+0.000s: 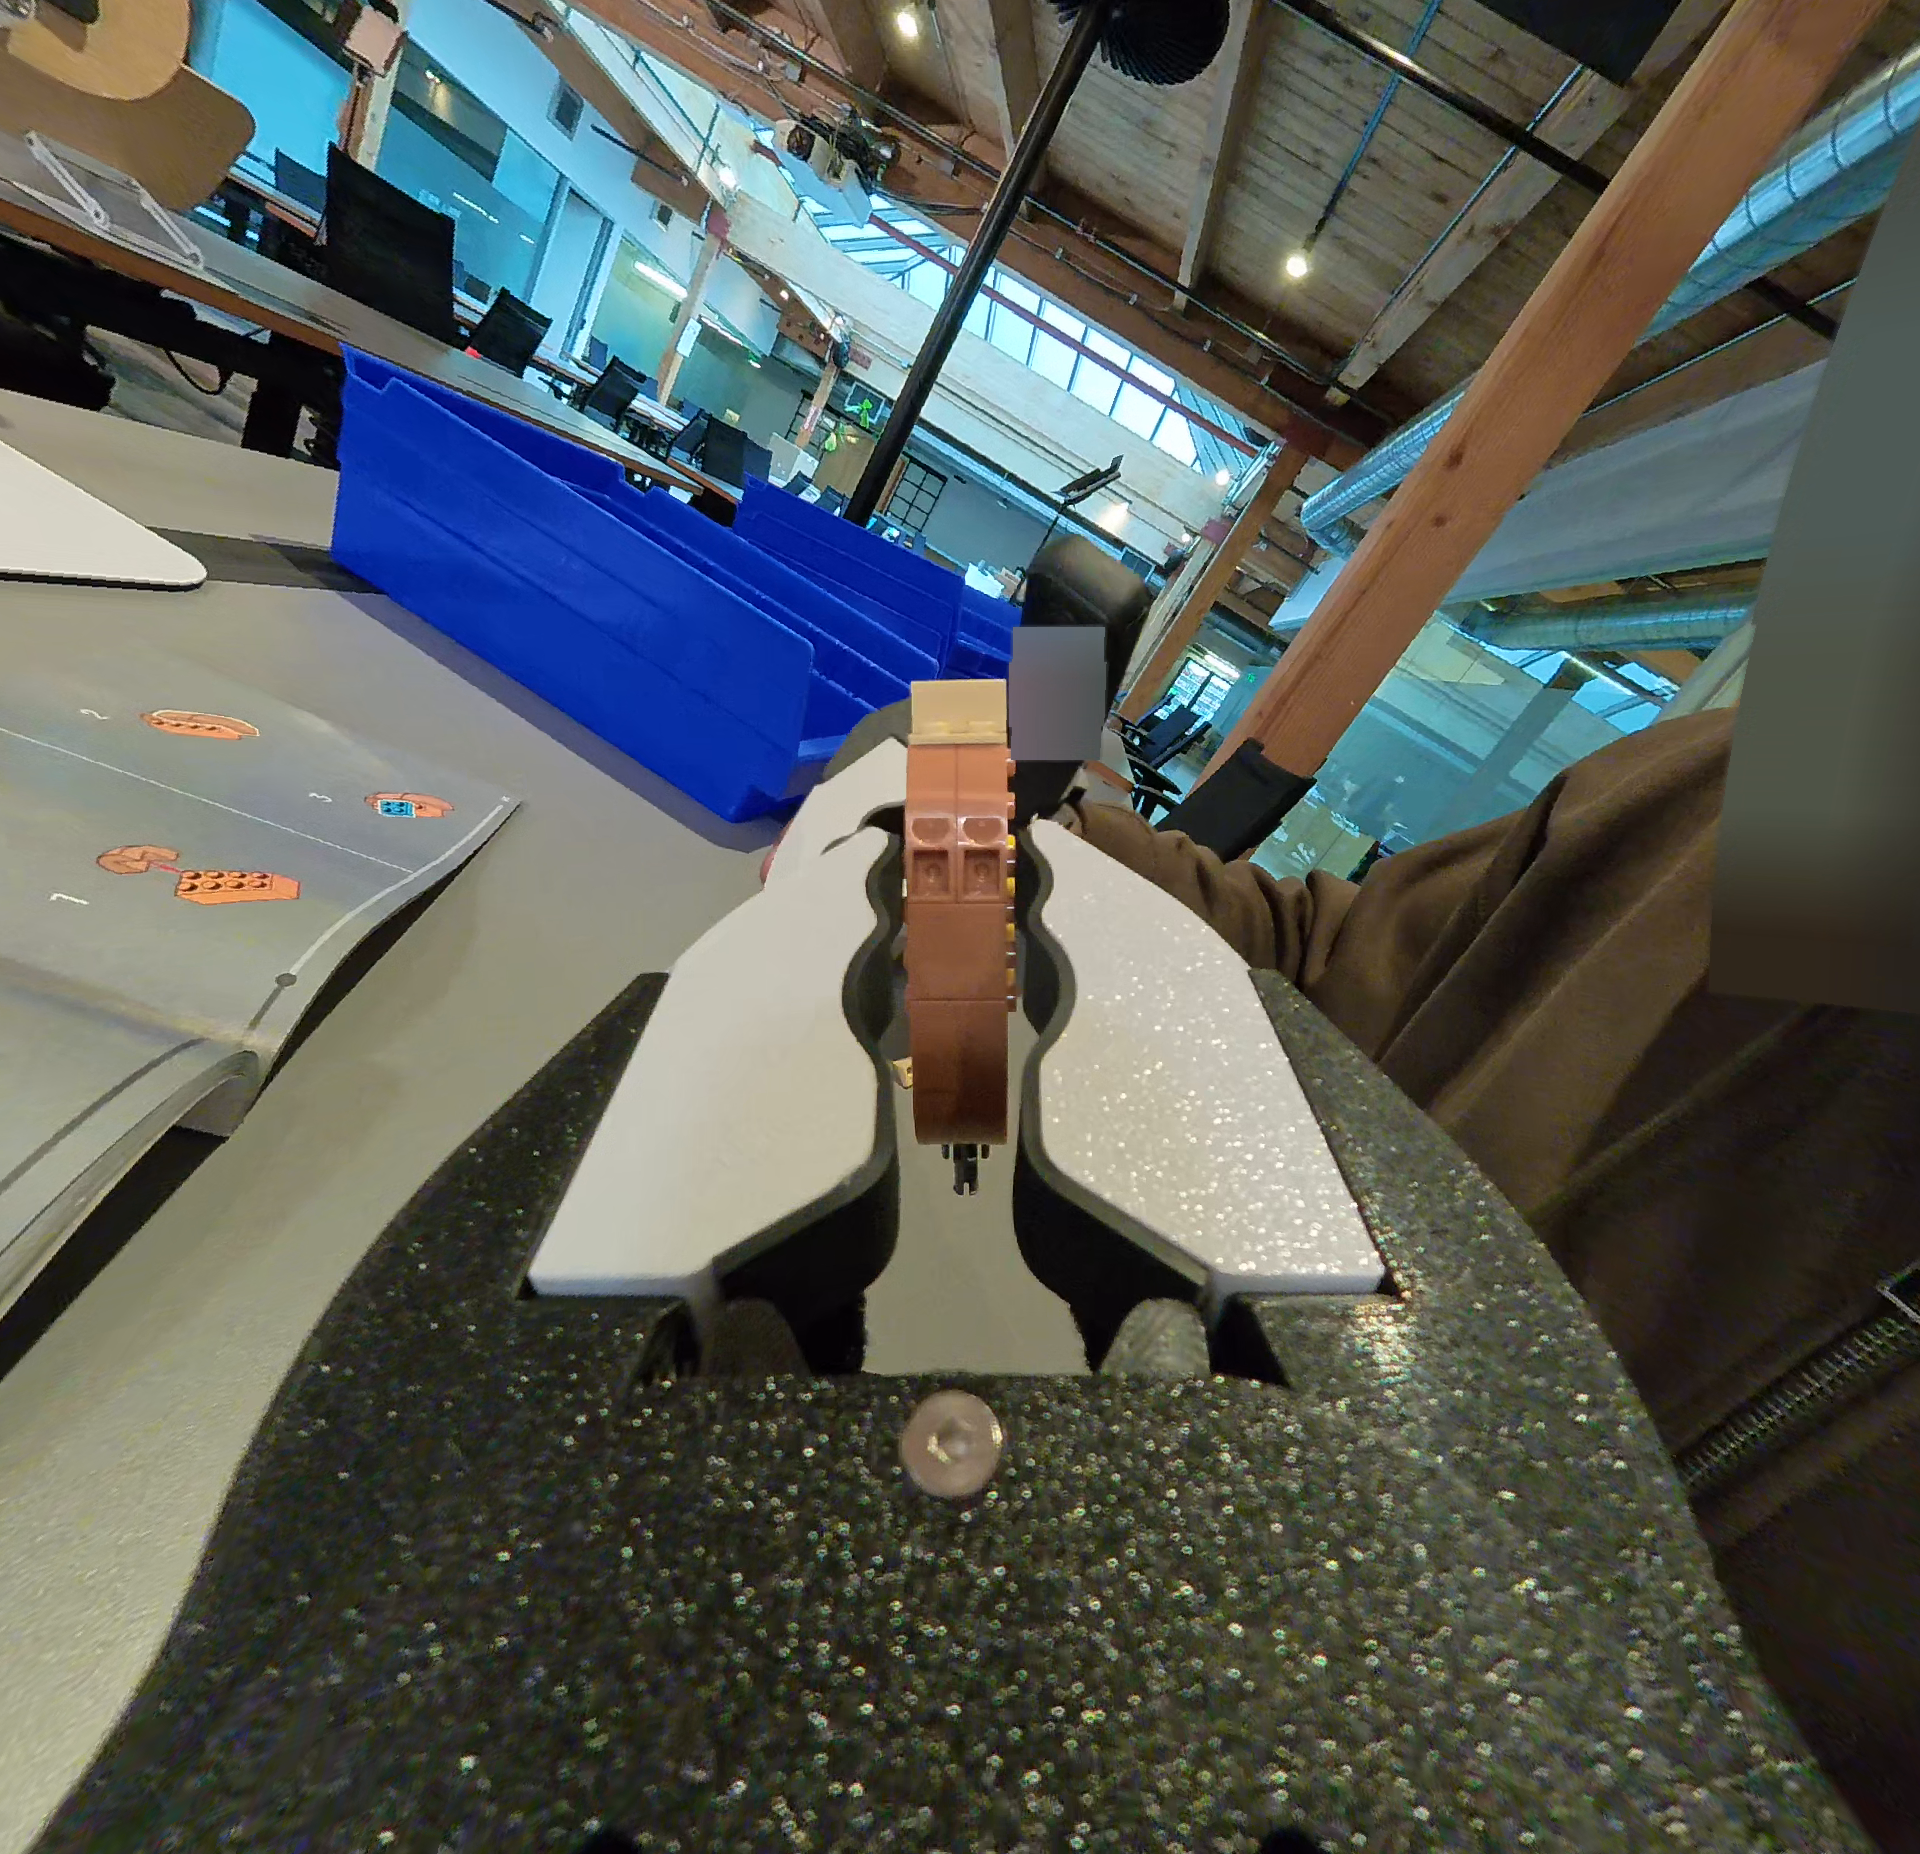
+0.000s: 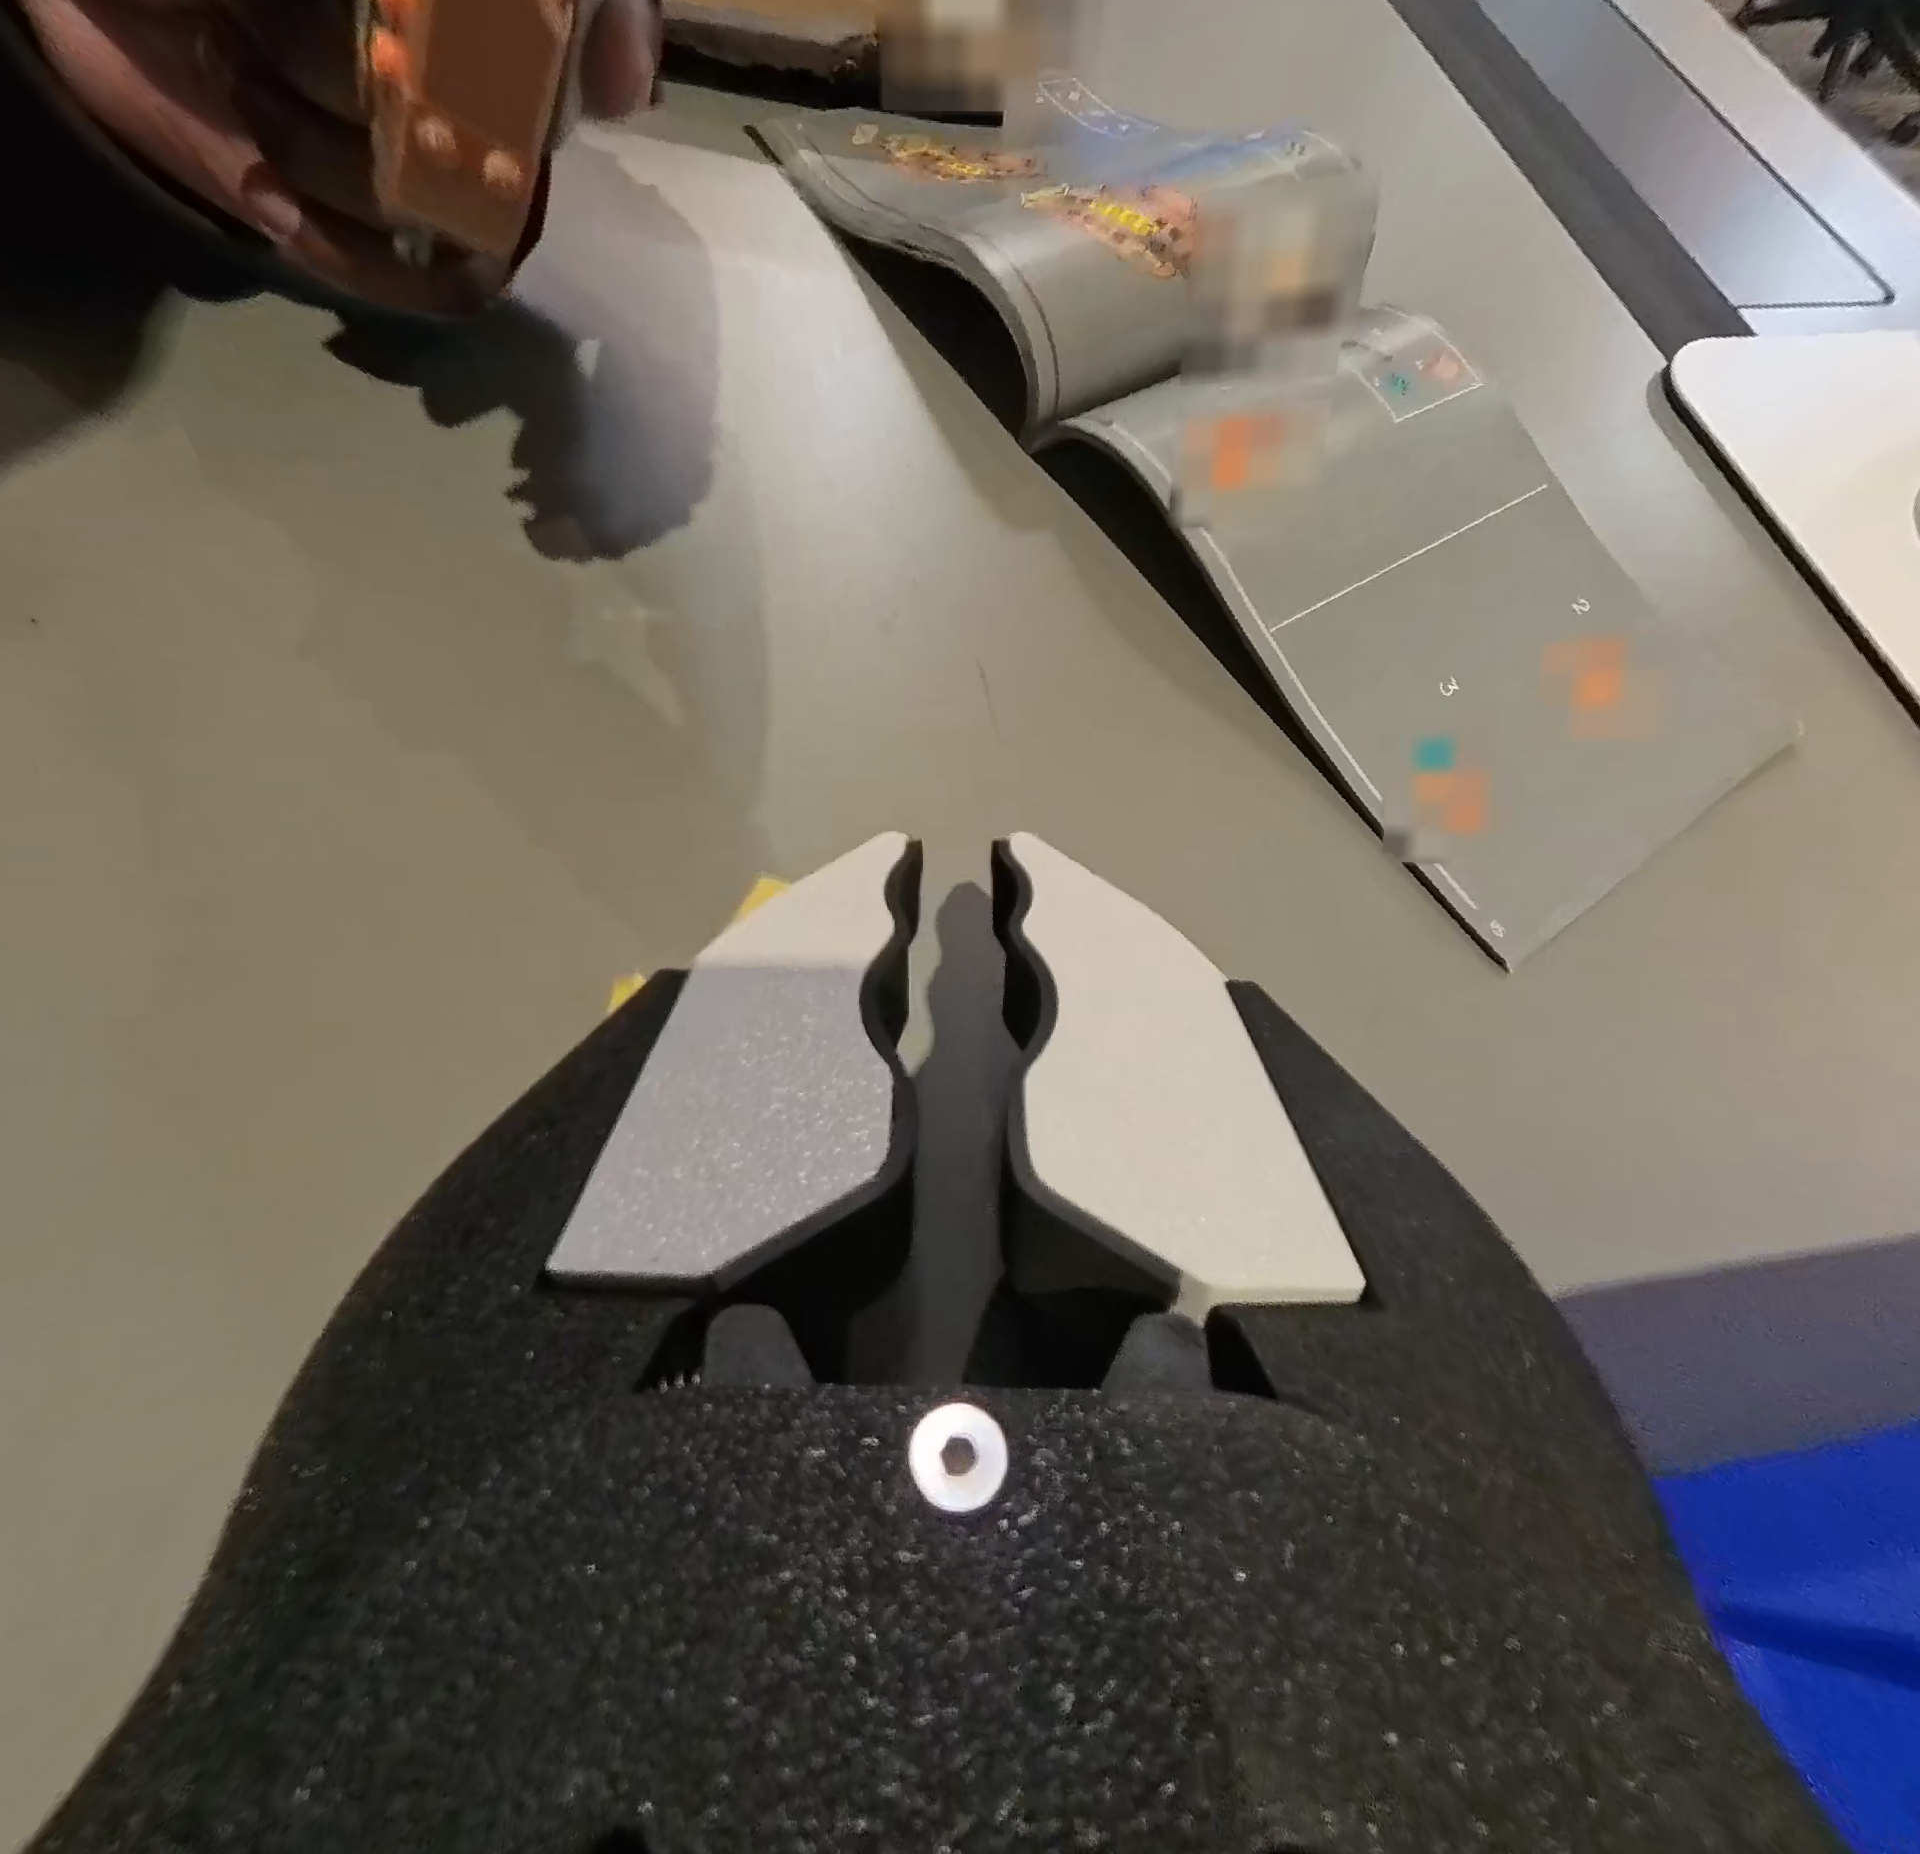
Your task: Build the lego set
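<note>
My left gripper (image 1: 956,807) is shut on a brown lego assembly (image 1: 958,952) with a tan piece on top and yellow studs on its right side. It holds the assembly upright, above the grey table (image 1: 582,796). The assembly also shows blurred at the top left of the right wrist view (image 2: 457,121). My right gripper (image 2: 956,848) hangs low over the table (image 2: 364,765). Its jaws are nearly together with nothing between them. Small yellow pieces (image 2: 764,895) peek out from under its left finger.
An open instruction booklet (image 1: 208,869) (image 2: 1403,557) lies on the table. Blue bins (image 1: 571,609) (image 2: 1766,1544) stand behind it. A white flat device (image 2: 1818,474) lies at the table's edge. A brown sleeve (image 1: 1455,973) is at the right. The tips of one gripper are about 15 cm away from the tips of the other.
</note>
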Demonstrator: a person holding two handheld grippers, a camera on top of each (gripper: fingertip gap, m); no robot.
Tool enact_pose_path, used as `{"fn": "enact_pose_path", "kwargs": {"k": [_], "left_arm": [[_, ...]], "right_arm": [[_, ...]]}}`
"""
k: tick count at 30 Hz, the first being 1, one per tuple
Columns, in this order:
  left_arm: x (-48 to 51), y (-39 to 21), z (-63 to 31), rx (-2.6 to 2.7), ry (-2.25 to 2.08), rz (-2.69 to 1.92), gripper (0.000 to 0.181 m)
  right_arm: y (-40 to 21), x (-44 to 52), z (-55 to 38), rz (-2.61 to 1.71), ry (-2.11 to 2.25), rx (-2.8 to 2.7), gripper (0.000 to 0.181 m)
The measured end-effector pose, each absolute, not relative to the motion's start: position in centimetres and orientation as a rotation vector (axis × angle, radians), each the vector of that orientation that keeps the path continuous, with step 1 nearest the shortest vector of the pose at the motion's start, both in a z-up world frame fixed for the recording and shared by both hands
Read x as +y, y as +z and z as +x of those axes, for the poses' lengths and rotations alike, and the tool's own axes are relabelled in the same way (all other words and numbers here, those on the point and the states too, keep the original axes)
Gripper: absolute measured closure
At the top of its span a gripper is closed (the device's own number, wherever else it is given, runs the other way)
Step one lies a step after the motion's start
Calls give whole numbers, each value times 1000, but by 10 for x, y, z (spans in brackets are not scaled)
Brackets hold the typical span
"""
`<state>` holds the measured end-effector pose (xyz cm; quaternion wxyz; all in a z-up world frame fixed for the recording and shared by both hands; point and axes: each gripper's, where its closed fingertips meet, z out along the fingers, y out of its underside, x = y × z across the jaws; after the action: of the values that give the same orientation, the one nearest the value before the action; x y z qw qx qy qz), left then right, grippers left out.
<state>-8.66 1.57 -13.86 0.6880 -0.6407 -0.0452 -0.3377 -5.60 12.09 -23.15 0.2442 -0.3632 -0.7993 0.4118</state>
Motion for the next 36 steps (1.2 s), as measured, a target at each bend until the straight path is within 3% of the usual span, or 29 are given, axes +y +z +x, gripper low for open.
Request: {"fn": "enact_pose_path", "kwargs": {"k": [6, 11, 16, 30, 36], "left_arm": [[20, -141, -84, -119, -781, -1423, 161], [22, -138, -75, -94, -817, -1396, 161], [24, -136, -66, -54, -836, -1377, 161], [24, -133, -60, -32, -865, -1346, 161], [23, -133, -59, -31, -891, -1346, 161]], "right_arm": [[-177, 69, -56, -1183, 1511, -2032, 161], [-165, 38, -50, -1341, 1798, -1972, 143], [-161, 23, -45, -1335, 1918, -1973, 139], [-168, 10, -49, -1334, 1894, -1971, 161], [-168, 11, -48, -1312, 1876, -1969, 161]]}}
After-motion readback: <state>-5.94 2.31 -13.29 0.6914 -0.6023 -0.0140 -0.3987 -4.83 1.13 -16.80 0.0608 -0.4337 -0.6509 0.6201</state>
